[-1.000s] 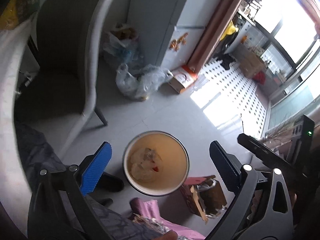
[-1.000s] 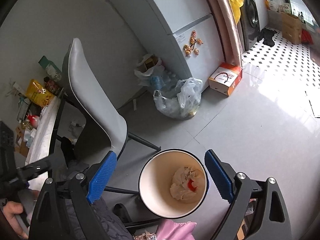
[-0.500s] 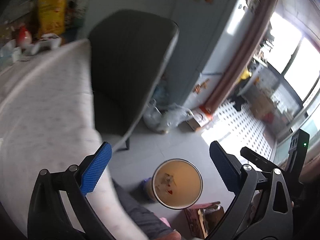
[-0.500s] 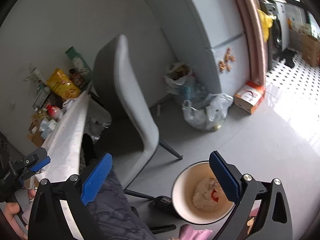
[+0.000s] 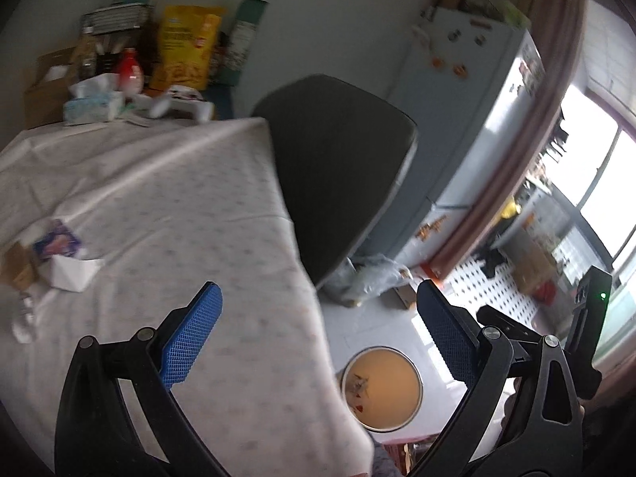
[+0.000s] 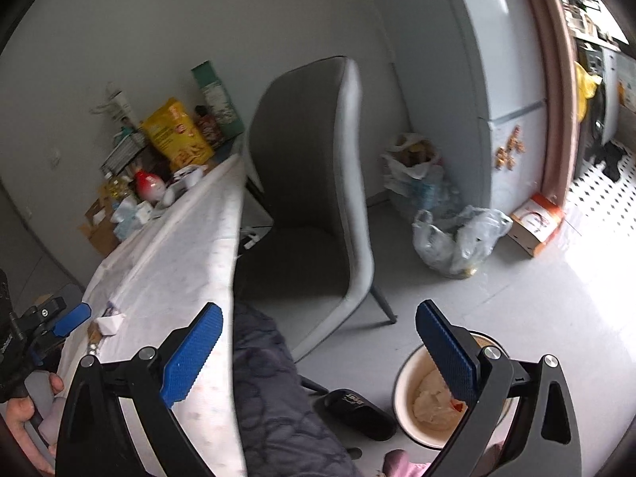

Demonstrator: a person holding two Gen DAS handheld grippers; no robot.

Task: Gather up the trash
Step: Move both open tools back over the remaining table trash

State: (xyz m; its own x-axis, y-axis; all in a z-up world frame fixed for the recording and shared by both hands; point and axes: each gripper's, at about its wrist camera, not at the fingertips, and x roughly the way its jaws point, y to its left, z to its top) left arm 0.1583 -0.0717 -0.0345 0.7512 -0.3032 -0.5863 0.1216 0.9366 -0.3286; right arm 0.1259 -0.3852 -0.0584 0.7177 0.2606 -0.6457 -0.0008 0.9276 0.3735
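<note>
A round cream waste bin [image 5: 382,388] [image 6: 431,405] stands on the floor beside the table, with crumpled paper and a red scrap inside. On the white tablecloth [image 5: 167,206] lie trash pieces: a folded white paper [image 5: 73,274] [image 6: 109,324], a purple wrapper [image 5: 57,243] and a small brown carton [image 5: 18,268]. My left gripper [image 5: 318,338] is open and empty above the table's near corner. My right gripper [image 6: 318,351] is open and empty over the table edge, with the bin behind its right finger. The left gripper [image 6: 59,326] shows at the left of the right wrist view.
A grey chair [image 6: 318,198] stands at the table's end. Snack bags, a tissue pack and bottles [image 5: 159,59] crowd the table's far end. Plastic bags [image 6: 457,238], a cardboard box [image 6: 536,224] and a fridge [image 6: 477,79] stand beyond. A black slipper [image 6: 357,409] lies near the bin.
Both grippers rose from over the bin and swung left towards the table. The tabletop and its trash have come into view. The bin now sits low and smaller in both views.
</note>
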